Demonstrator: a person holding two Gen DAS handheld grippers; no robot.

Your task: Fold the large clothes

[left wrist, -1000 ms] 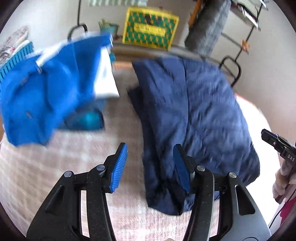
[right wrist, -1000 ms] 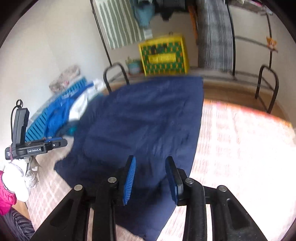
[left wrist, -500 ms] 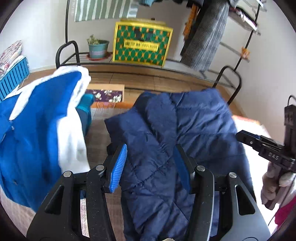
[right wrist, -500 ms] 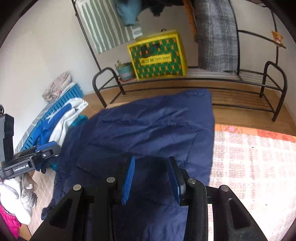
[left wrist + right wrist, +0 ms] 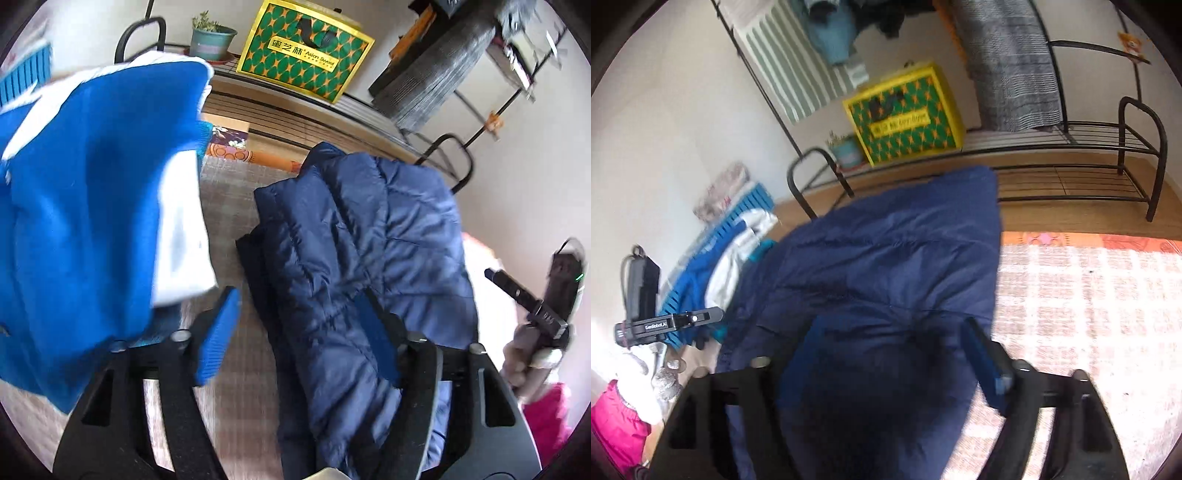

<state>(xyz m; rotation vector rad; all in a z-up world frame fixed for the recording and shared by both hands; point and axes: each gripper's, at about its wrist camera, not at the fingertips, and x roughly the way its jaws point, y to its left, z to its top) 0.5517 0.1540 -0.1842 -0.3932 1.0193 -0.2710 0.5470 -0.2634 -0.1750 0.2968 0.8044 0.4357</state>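
Observation:
A navy quilted jacket (image 5: pixel 369 266) lies on the checked mat; in the right wrist view it (image 5: pixel 886 266) bulges up between my fingers. My left gripper (image 5: pixel 299 332) is open, its right finger under or against the jacket's edge, its left blue pad (image 5: pixel 218 332) free. My right gripper (image 5: pixel 886 354) is open wide with the jacket filling the gap; only its right pad (image 5: pixel 982 354) shows, the left is hidden by cloth.
A blue and white garment (image 5: pixel 92 206) hangs close at left, over a blue crate (image 5: pixel 701 280). A black metal rack (image 5: pixel 1108 177) with a yellow-green box (image 5: pixel 306 51) and plant pot (image 5: pixel 212 40) stands behind. The checked mat (image 5: pixel 1089 314) extends right.
Both grippers have moved down and forward onto the jacket. The right gripper has opened wider and the jacket now bulges up between its fingers.

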